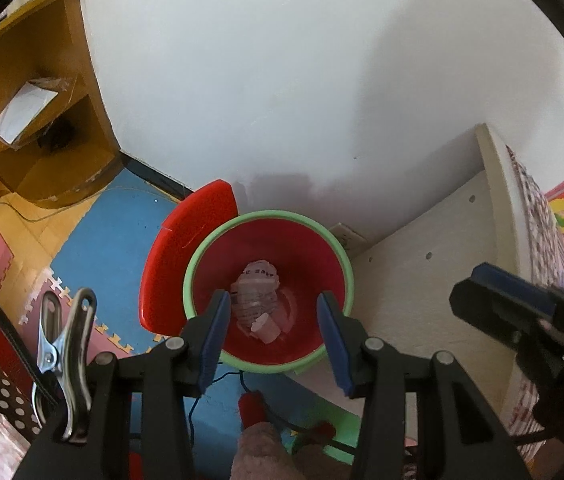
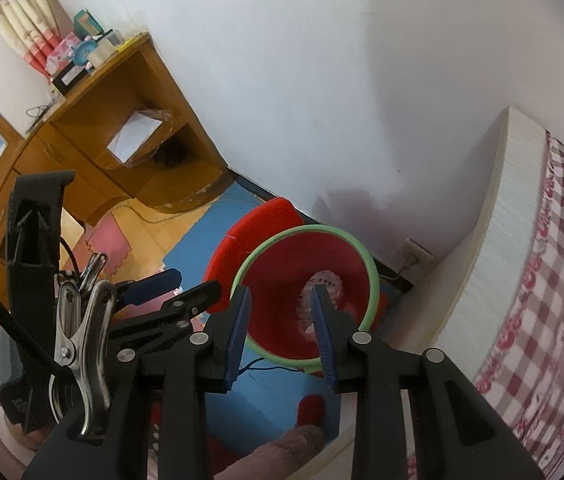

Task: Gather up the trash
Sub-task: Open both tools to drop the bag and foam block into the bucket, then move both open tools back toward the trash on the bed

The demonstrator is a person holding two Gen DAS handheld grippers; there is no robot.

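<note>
Left hand-held gripper [image 1: 272,322] above red bin [image 1: 218,248], jaws apart at middling width, nothing between pads. Right hand-held gripper [image 2: 280,316] just beside it, over same bin, jaws narrower but parted, nothing held. Bin has green rim, stands on blue floor mat [image 1: 122,232] against white wall [image 1: 282,80], bed [image 2: 542,280] just right. Crumpled plastic trash [image 1: 260,300] lies at bin bottom. Red lid [image 1: 178,256] leans at bin's left side.

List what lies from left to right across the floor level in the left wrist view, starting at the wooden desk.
Wooden desk → red lid → red bin with green rim, crumpled trash inside → white bed frame → right gripper.
</note>
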